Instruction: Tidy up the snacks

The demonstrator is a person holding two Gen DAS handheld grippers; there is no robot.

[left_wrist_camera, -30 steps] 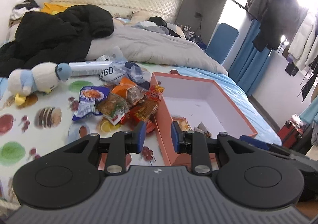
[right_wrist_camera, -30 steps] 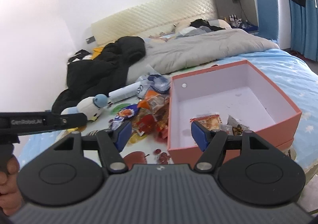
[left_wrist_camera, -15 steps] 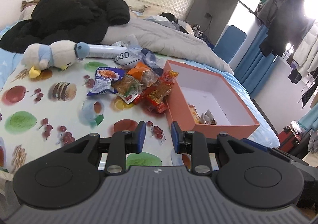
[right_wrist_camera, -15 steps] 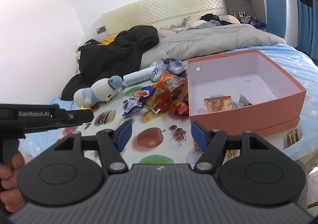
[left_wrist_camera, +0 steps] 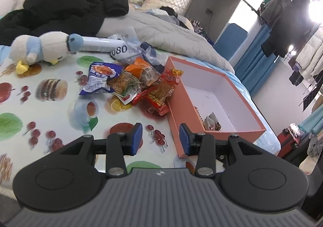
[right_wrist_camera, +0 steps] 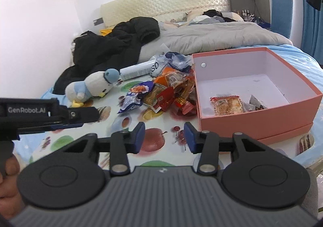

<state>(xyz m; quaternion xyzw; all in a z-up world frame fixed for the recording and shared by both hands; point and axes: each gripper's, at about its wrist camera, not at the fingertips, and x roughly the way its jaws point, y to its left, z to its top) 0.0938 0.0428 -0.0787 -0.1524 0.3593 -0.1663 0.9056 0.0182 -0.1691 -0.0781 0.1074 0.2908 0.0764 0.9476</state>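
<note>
A pile of snack packets (left_wrist_camera: 139, 85) lies on the fruit-print cloth just left of an open salmon-pink box (left_wrist_camera: 175, 114); the pile (right_wrist_camera: 165, 96) and the box (right_wrist_camera: 260, 118) also show in the right wrist view. A red-edged cracker pack (right_wrist_camera: 227, 105) and a small dark packet (right_wrist_camera: 255, 104) lie inside the box. My left gripper (left_wrist_camera: 160, 139) is open and empty, hovering near the box's front corner. My right gripper (right_wrist_camera: 164, 136) is open and empty, in front of the pile and the box. The left gripper shows from the side in the right wrist view (right_wrist_camera: 84, 115).
A plush penguin (left_wrist_camera: 42, 49) and a white tube (left_wrist_camera: 101, 42) lie behind the pile. A black jacket (left_wrist_camera: 66, 7) and a grey duvet (left_wrist_camera: 167, 33) cover the bed beyond. A blue chair (left_wrist_camera: 232, 39) and hanging clothes (left_wrist_camera: 286, 19) stand at the right.
Both grippers have pulled back from the box toward the bed's front edge. The left gripper's jaws have opened wider. Nothing was picked up.
</note>
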